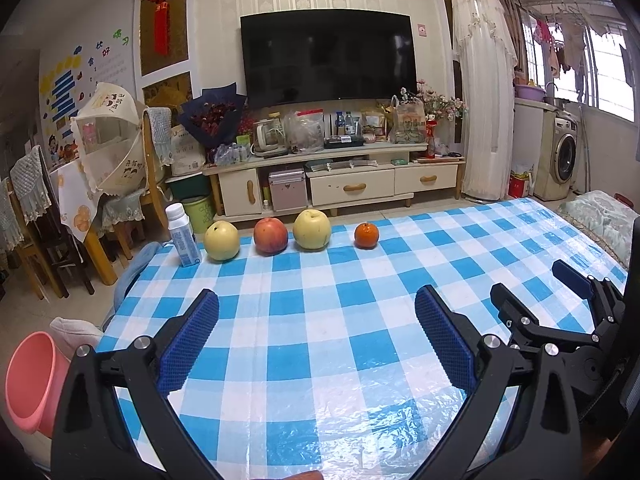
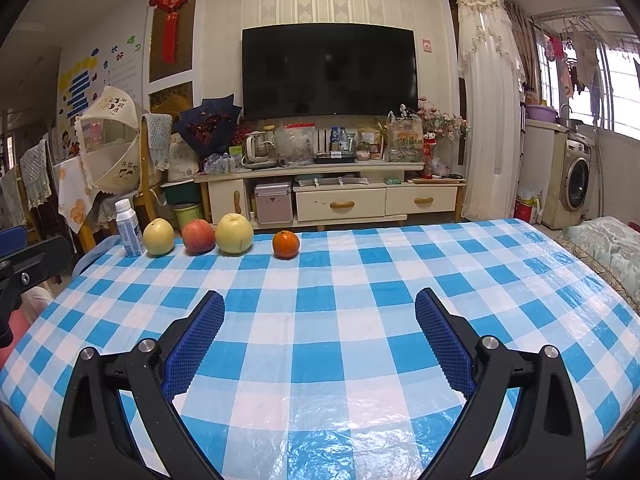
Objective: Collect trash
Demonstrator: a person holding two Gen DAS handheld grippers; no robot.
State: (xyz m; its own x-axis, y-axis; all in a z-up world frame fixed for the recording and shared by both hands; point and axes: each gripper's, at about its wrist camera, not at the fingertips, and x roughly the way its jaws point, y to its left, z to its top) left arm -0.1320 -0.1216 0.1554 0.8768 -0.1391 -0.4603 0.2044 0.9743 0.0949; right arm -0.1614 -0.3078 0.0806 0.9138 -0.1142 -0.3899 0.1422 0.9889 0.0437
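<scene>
Both grippers hover low over the near end of the checked surface, the left gripper and right gripper each with jaws spread wide and released, blue pads touching nothing. Along the far edge stands a row: a small white bottle at the far left, then 2 pears, an apple between them, and an orange. By my judgement the bottle is the only trash here; the fruit is not. It stands upright, its long axis vertical, ahead and to the left of both jaws, and the left gripper is the nearer. A pink bin sits off the surface's left edge, just beside that gripper, a likely drop point. The first pear stands just beside the bottle, leaving scant room for a pad between them.
</scene>
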